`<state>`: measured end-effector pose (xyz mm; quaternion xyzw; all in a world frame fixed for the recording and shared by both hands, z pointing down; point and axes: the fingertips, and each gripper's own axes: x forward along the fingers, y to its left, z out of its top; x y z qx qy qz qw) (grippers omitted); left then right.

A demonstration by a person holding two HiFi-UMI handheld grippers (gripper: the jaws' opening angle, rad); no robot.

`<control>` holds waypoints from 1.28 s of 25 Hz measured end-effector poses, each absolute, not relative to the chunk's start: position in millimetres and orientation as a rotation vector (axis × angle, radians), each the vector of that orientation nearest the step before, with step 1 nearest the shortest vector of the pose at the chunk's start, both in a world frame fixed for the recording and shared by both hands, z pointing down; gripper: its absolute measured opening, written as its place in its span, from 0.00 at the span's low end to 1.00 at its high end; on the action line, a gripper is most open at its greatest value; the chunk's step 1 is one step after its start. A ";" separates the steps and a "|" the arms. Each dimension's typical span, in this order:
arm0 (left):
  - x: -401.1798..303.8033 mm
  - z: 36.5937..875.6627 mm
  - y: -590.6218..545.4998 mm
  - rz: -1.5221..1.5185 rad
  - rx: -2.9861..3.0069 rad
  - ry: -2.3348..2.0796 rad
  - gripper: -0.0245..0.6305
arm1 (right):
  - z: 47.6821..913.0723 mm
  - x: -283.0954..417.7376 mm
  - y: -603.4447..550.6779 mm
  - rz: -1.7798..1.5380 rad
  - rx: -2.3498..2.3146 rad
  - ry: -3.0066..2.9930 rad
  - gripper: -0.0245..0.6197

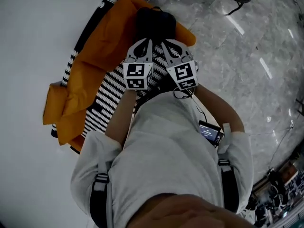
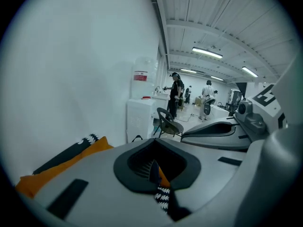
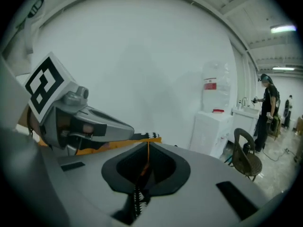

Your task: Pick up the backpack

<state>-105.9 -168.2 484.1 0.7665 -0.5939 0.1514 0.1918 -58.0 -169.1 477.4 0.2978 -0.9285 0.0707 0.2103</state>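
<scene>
the backpack (image 1: pixel 95 75), orange with black-and-white zigzag panels, is spread just in front of the person, along the white wall (image 1: pixel 33 42) and next to the grey marble floor (image 1: pixel 247 65). the left gripper (image 1: pixel 144 46) and right gripper (image 1: pixel 167 49) sit side by side at its dark top end. each has its jaws pinched narrow on a fold of the backpack's fabric.

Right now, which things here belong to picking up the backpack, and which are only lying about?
For the job: backpack; left gripper and right gripper, both shut and empty.

Lying about: orange cushion; zigzag cover; chair; water dispenser.
</scene>
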 end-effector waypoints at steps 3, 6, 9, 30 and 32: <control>-116.0 504.0 -178.5 0.462 2.154 -1.659 0.06 | 495.8 -78.0 -178.7 0.138 0.796 -2.587 0.10; -128.2 523.9 -187.1 0.470 2.110 -1.650 0.06 | 510.8 -93.7 -182.6 0.133 0.761 -2.581 0.10; -143.3 538.5 -194.5 0.467 2.056 -1.662 0.06 | 523.4 -104.4 -184.7 0.194 0.735 -2.588 0.10; -168.5 666.8 -256.6 0.631 1.894 -1.541 0.06 | 665.6 -89.4 -270.0 0.516 0.846 -2.335 0.10; -169.4 678.2 -261.7 0.641 1.870 -1.542 0.06 | 675.4 -87.2 -276.7 0.546 0.862 -2.320 0.10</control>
